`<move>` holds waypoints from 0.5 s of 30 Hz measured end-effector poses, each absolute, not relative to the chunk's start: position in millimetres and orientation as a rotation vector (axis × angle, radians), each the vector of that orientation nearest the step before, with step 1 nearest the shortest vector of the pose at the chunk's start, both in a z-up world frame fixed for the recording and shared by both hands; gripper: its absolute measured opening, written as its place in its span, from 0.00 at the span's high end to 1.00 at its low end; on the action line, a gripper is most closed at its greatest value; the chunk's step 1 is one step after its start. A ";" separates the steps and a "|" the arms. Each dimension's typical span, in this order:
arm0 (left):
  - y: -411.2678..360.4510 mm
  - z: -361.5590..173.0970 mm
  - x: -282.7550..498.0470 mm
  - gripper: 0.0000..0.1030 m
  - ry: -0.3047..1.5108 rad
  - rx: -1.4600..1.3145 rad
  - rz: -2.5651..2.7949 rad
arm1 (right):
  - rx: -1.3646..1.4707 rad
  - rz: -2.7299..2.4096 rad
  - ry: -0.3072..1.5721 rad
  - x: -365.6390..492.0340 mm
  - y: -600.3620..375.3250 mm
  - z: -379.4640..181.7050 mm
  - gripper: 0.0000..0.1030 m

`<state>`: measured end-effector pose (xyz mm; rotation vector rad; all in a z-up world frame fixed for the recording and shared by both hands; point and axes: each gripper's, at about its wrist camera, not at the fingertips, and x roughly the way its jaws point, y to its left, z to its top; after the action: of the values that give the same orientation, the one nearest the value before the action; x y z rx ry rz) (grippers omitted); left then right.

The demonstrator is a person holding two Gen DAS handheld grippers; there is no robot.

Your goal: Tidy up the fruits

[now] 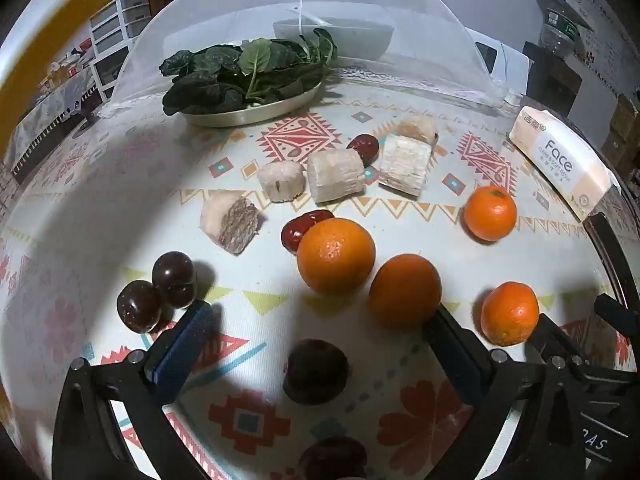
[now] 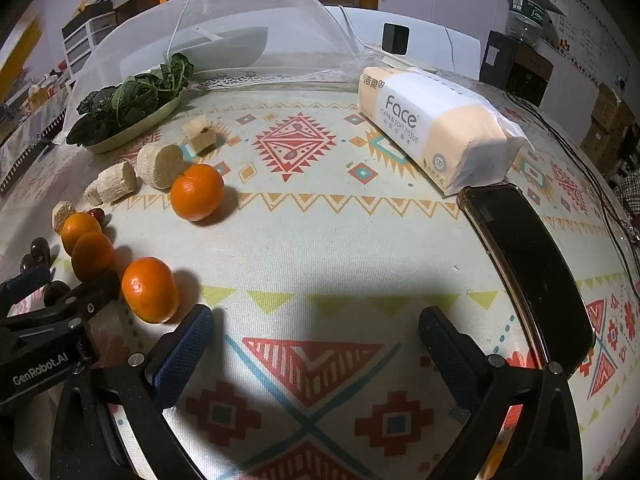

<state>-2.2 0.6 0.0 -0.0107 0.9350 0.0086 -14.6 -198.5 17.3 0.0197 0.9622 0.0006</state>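
To the left of the tissue pack, two dark round fruits sat touching by the left gripper, whose jaws stood wide with nothing gripped; another dark fruit lay between them. Further toward the pack came pale root chunks, red dates and four oranges, with a plate of greens under a mesh cover behind. The pack read "Face, Clean & Soft Tissue". Just right of it lay a phone, beside the right gripper, equally wide and empty over bare tablecloth.
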 end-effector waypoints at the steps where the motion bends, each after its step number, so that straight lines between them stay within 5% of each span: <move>1: 0.4 -0.2 -1.2 0.00 0.948 -0.006 0.006 | 0.020 0.001 0.962 -14.5 -198.5 17.3 0.00; 15: 0.2 -0.2 -1.3 0.00 0.947 -0.004 0.006 | 0.020 0.000 0.962 -14.7 -198.5 17.1 0.00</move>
<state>-1.3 0.2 -0.2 -0.0045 0.9472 0.0058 -14.7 -198.5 17.1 0.0196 0.9617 0.0005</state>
